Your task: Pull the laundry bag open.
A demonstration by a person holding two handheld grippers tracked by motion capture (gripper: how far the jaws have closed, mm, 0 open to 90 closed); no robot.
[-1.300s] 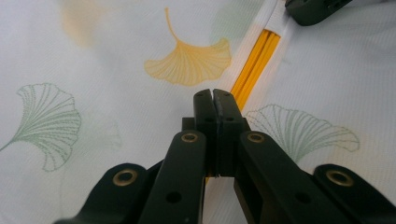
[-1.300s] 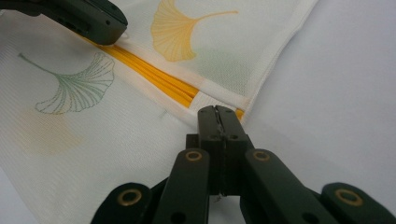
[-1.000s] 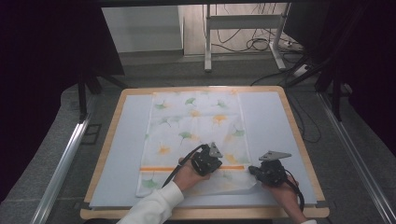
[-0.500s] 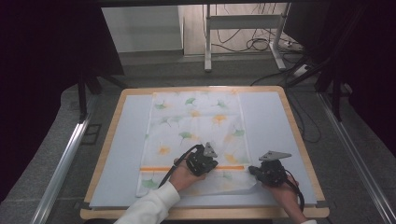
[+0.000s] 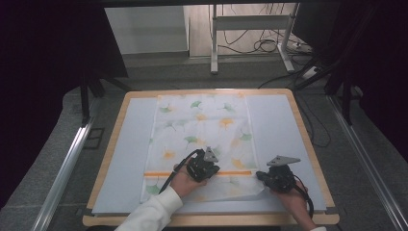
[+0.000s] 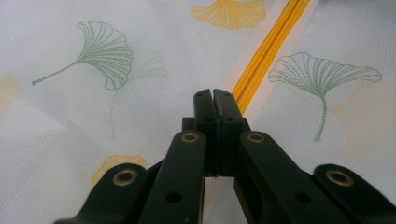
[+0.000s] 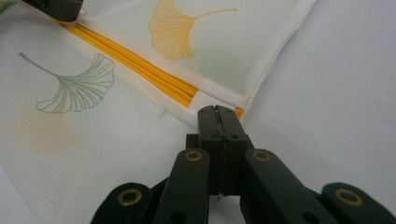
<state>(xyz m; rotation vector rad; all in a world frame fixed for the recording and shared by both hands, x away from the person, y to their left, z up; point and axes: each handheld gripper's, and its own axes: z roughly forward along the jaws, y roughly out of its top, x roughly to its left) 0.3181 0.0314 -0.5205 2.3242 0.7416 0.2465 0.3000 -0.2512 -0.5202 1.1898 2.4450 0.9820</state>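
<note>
We see one white mesh cloth with ginkgo-leaf print and orange stripe (image 5: 199, 139) flat mid-table on the pale blue wood-rimmed tabletop (image 5: 127, 144), bare margins either side. Two grippers: left gripper (image 6: 215, 99) jaws pressed together over the stripe; right gripper (image 7: 217, 115) jaws closed at the cloth's near right edge, pinching it or not we cannot tell.

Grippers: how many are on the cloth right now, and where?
2. The left gripper sits on the cloth by its orange stripe, near the middle. The right gripper is at the cloth's right edge, at the stripe's end.
</note>
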